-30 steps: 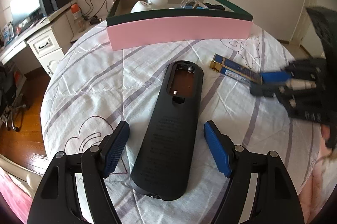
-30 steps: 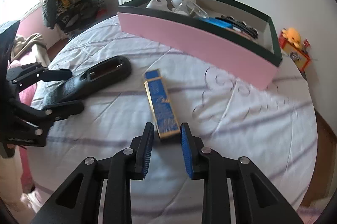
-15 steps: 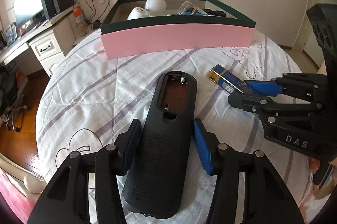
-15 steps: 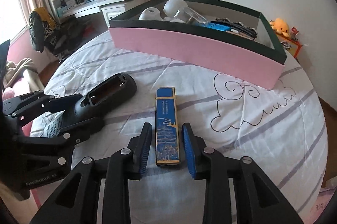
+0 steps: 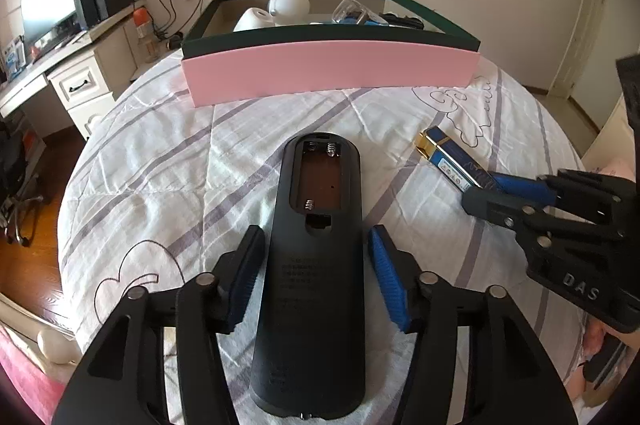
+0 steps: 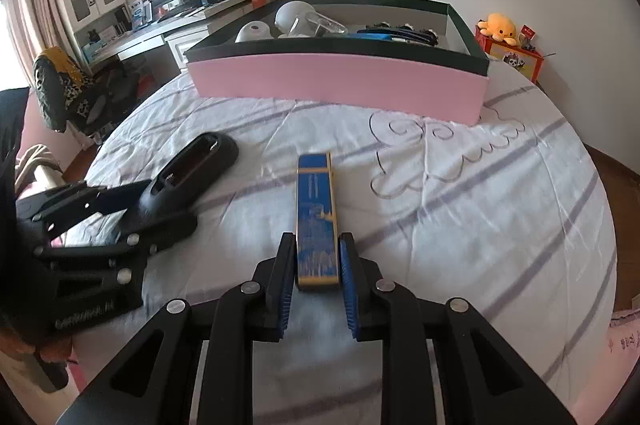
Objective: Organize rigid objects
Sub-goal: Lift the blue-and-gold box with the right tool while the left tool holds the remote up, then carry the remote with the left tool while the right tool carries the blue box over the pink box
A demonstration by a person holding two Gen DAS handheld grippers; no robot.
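The blue and gold box [image 6: 317, 221] lies lengthwise on the bedspread [image 6: 500, 225], and your right gripper [image 6: 316, 265] has just closed its jaws onto the near end, pads pressing both long sides. To its left the black remote [image 5: 316, 265] lies back up, battery bay uncovered, between the jaws of your left gripper [image 5: 316, 281]. Those jaws have just been opening again: the pads stand a little off either flank, so nothing is gripped there.

Step in hand, as I judge it: pick-up of both items. Next you need a clean lift of the box, and a firm re-close on the remote.

The pink tray [image 6: 336, 85] beyond holds two white rounded objects, a clear plastic piece, something blue and dark items; room remains.
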